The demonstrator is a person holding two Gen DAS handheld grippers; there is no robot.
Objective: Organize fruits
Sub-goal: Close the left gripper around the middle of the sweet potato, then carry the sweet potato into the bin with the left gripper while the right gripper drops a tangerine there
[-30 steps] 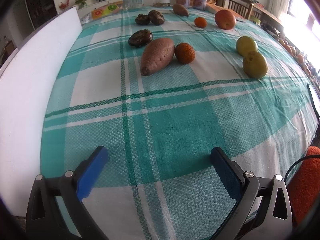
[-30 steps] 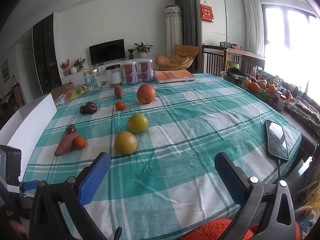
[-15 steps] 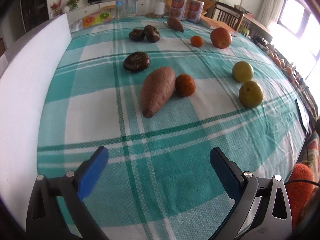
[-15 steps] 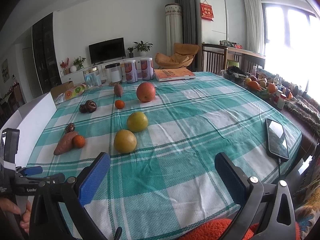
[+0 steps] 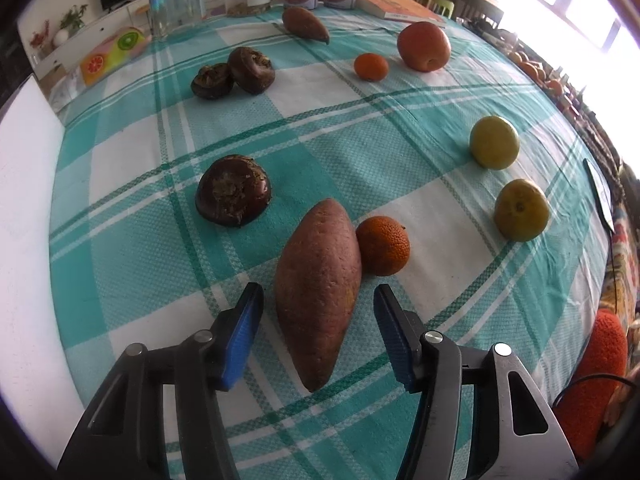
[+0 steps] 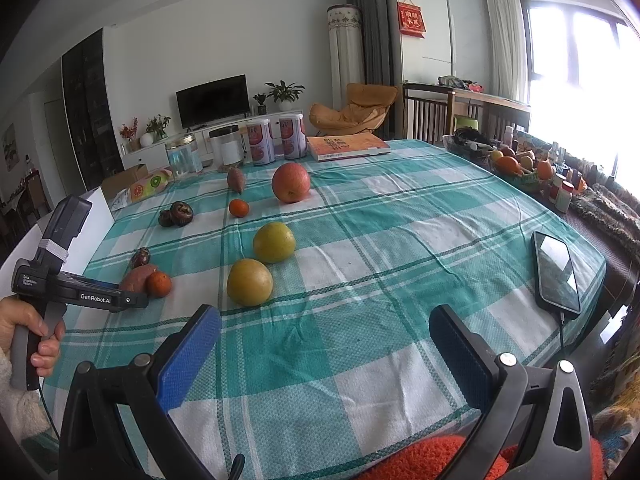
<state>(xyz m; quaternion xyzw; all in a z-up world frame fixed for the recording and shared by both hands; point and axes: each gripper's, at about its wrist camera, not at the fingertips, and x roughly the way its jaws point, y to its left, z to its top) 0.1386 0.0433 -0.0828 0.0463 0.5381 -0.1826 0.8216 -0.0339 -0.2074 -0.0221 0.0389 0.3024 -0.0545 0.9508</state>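
I have the left tongs (image 5: 318,320) spread wide astride the near half of the long, reddish-brown sweet potato (image 5: 318,284), blue pads clear of its skin on both sides; nothing is gripped yet. It lies lengthwise along my line of sight on the teal-and-white checked cloth of the surface (image 5: 400,152), tapering to a point close to me. To do this well, I judge I should push forward to the fattest part before closing, since the taper would likely squeeze out of the pads. The small, pebbly-skinned orange mandarin (image 5: 383,245) sits touching the potato's right flank, so my right finger must slip behind it without nudging it; it is round and would roll. A dark, rough, flattened water chestnut (image 5: 233,189) sits well clear to the left. The right tongs (image 6: 325,354) hang wide and empty above bare cloth, with two smooth yellow-green round fruits (image 6: 250,282) beyond.
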